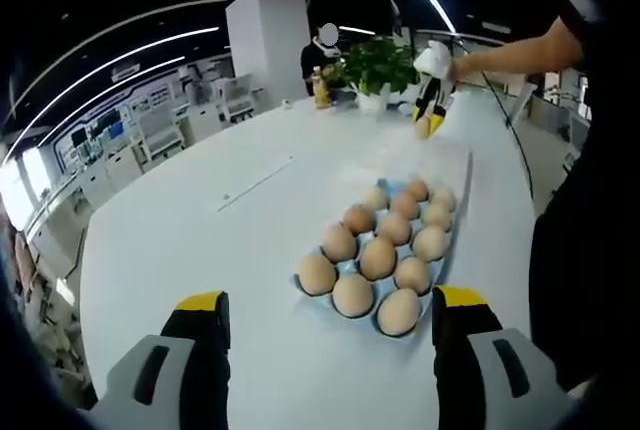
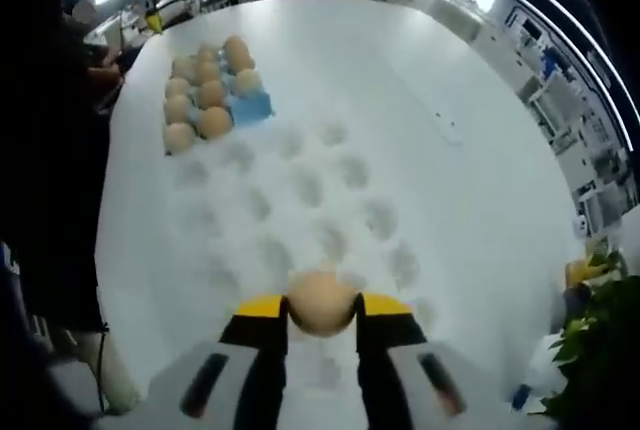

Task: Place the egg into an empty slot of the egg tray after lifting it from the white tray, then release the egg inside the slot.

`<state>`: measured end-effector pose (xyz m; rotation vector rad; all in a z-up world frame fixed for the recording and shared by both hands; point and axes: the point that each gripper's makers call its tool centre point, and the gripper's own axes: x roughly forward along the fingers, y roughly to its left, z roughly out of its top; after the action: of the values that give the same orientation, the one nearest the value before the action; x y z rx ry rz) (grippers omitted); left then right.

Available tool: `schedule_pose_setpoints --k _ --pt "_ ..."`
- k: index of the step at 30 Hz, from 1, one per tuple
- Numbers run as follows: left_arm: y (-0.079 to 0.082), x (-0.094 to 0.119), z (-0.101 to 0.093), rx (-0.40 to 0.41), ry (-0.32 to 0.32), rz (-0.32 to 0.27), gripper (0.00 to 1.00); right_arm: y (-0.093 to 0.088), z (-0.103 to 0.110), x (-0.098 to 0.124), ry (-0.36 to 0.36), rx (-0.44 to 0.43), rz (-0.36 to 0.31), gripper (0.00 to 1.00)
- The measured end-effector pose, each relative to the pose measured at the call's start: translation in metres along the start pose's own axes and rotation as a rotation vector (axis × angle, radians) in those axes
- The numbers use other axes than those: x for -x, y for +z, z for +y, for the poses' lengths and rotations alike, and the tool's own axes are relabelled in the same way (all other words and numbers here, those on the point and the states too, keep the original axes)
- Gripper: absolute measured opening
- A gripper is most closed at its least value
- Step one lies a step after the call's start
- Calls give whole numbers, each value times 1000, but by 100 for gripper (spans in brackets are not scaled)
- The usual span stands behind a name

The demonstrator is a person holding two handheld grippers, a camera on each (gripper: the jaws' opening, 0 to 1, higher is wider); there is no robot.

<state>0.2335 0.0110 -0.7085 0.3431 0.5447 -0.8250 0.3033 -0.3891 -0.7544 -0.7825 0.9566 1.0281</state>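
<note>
Egg (image 2: 320,303) clamped between right gripper (image 2: 321,307) jaws, just above white tray (image 2: 300,200); its lower half hidden by jaws. White tray's slots faint, hard to make out against white bench (image 2: 480,100). Egg tray (image 2: 252,106), blue, holds brown eggs (image 2: 203,90); near corner slot bare. Exact egg count unclear at this distance. Left gripper (image 1: 328,312) jaws spread, gripping nothing, near egg tray end. Plant (image 1: 378,68) at far bench edge.
</note>
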Motion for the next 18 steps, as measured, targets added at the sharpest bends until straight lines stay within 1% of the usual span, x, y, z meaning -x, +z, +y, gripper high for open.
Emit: schedule_pose_setpoints --k 4,8,12,18 --pt "-1 0 0 3 4 1 84 24 12 -10 33 31 -52 26" --pt "0 2 1 3 9 0 84 42 21 -16 52 61 -79 26" --pt "-1 3 1 5 10 2 84 58 26 -20 63 83 -112 26" --pt "-2 3 1 7 11 2 84 74 35 -29 92 111 -131 26"
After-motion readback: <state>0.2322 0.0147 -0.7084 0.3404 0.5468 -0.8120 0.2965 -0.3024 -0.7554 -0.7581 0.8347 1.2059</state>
